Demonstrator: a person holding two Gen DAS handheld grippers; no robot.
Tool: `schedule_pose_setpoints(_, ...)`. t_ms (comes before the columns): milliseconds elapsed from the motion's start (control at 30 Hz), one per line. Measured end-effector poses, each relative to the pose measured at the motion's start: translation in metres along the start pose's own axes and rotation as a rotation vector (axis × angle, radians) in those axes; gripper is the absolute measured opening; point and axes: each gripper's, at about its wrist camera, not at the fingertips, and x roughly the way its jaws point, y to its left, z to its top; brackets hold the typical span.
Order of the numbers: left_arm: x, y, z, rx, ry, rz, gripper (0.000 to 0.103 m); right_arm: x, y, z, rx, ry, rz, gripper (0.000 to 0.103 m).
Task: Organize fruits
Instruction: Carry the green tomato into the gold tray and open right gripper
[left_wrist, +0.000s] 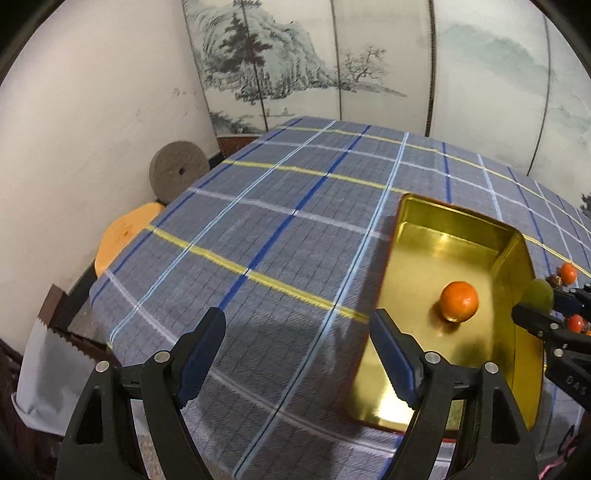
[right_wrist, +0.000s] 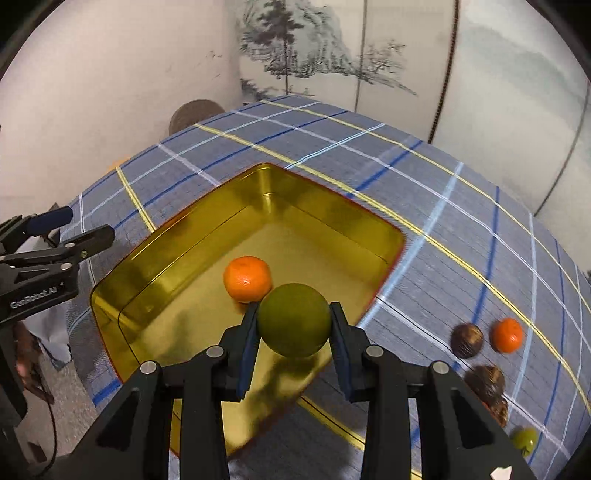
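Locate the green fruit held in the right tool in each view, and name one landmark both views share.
Left wrist view: green fruit at the far right edge, just past the gold tin's right wall.
Right wrist view: green fruit at lower centre, clamped in the right tool.
Shared landmark: the orange lying in the tin.

Open plaid desk (left_wrist: 258, 229) left of the gold tin (right_wrist: 122, 306) lies unobstructed. Inside the tin, one orange (right_wrist: 246, 278) occupies the floor; its walls rim the rest. Loose fruits (right_wrist: 506, 335) crowd the desk's right side.
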Motion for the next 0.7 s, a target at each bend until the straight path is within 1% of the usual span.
schedule_pose_setpoints(100,0.004,0.005,-0.002,-0.023,0.049,0.002,0.080,0.011,0.010,0.003,-0.022,0.021,0.007,0.033)
schedule_pose_setpoints(200,0.004,0.007,-0.007,-0.025,0.063,-0.007,0.080,0.019,0.018,0.004,-0.047,0.041,0.011,0.033)
schedule_pose_setpoints(333,0.003,0.007,-0.009,-0.035,0.072,-0.005,0.080,0.029,0.026,0.004,-0.078,0.060,0.005,0.033)
schedule_pose_setpoints(500,0.002,0.013,-0.010,-0.091,0.069,-0.015,0.080,0.038,0.033,0.002,-0.097,0.078,0.003,0.033)
schedule_pose_setpoints(700,0.001,0.017,-0.010,-0.089,0.063,0.004,0.080,0.048,0.038,0.000,-0.107,0.096,0.000,0.033)
